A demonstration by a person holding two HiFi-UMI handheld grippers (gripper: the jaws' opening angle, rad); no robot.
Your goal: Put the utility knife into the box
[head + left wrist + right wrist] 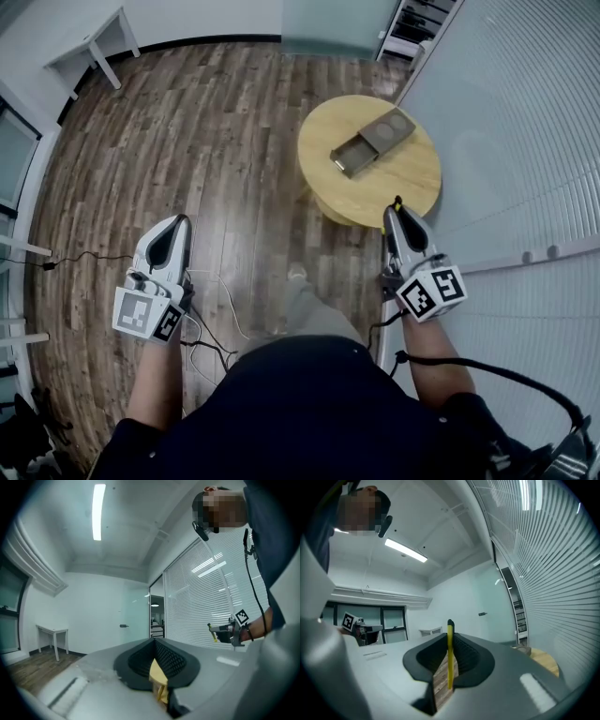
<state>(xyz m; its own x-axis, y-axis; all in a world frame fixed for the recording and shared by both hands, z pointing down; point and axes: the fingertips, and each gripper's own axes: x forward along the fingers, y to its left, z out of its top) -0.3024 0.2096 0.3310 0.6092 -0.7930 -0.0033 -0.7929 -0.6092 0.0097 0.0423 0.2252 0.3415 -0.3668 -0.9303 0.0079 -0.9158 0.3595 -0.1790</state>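
An open brown box (373,141) lies on the round wooden table (412,183), its tray slid out toward me. My right gripper (401,217) hovers at the table's near edge, shut on the yellow utility knife (397,202), whose tip pokes out past the fingertips. In the right gripper view the utility knife (450,653) stands as a thin yellow strip pinched between the closed jaws. My left gripper (175,225) hangs over the wood floor far left of the table, jaws together with nothing in them. The left gripper view also catches the right gripper (225,631).
A glass wall with blinds (525,141) runs along the right of the table. Black cables (216,328) trail over the floor near my feet. A white desk (89,42) stands at the far left, shelving (417,23) at the back.
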